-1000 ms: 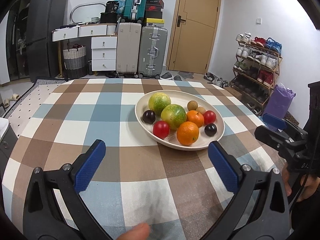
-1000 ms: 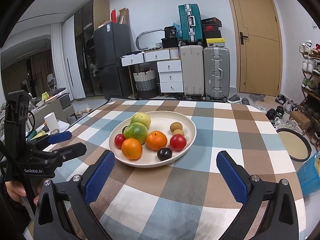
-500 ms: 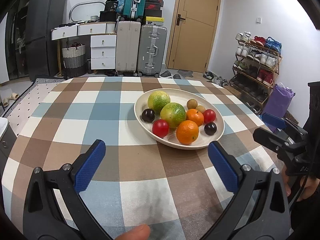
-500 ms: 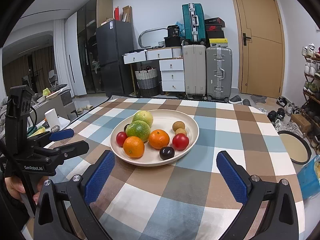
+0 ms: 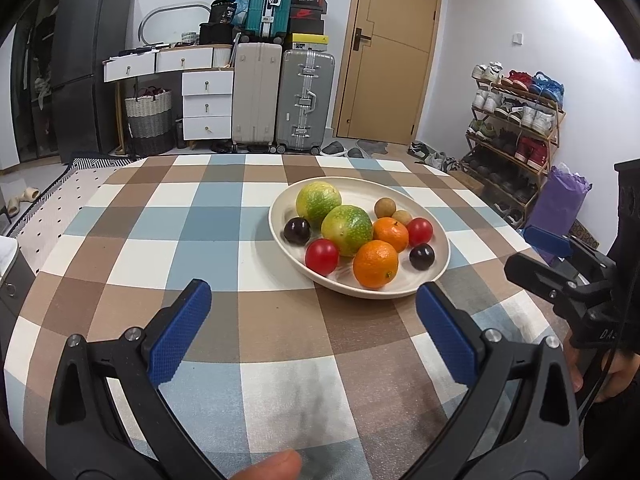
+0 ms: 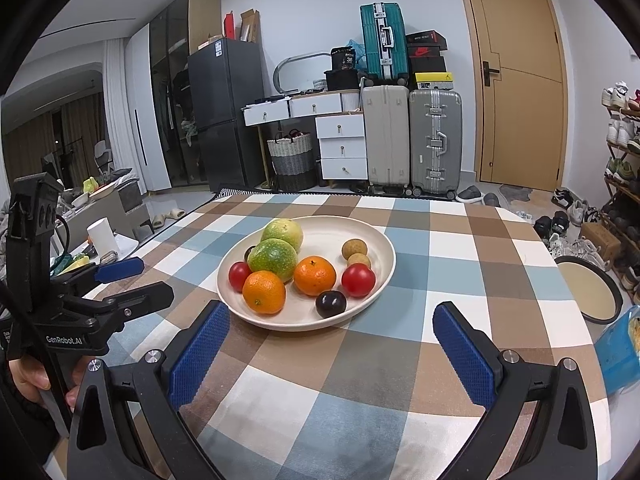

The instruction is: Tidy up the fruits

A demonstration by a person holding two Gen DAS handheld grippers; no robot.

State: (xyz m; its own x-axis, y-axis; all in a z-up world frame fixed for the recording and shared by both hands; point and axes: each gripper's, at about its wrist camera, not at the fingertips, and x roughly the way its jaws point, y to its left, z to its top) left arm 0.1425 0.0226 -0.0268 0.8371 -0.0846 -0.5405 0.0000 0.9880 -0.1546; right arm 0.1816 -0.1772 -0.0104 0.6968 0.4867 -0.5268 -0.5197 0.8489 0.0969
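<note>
A cream plate point(image 5: 438, 236) point(image 6: 380, 276) on the checked tablecloth holds two green citrus fruits point(image 5: 346, 230) point(image 6: 274, 259), two oranges point(image 5: 375, 263) point(image 6: 264, 291), two red tomatoes point(image 5: 322, 256) point(image 6: 358, 279), two dark plums point(image 5: 297, 230) point(image 6: 330, 303) and two small brown fruits point(image 5: 385, 207) point(image 6: 354, 249). My left gripper point(image 5: 314, 294) stands open just short of the plate's near rim, nothing between its blue pads. My right gripper point(image 6: 332, 314) is open too, at the plate's near edge. Each gripper shows in the other's view, at the side, held by a hand.
The table's edge point(image 5: 24, 292) runs round on the left and the right edge point(image 6: 576, 304) drops to a floor with a round tray point(image 6: 588, 292) and shoes. Suitcases point(image 5: 280, 100), drawers and a door stand beyond the far edge.
Both grippers have drifted slightly; the plate sits a little closer and lower in the right wrist view. Neither gripper has changed its opening.
</note>
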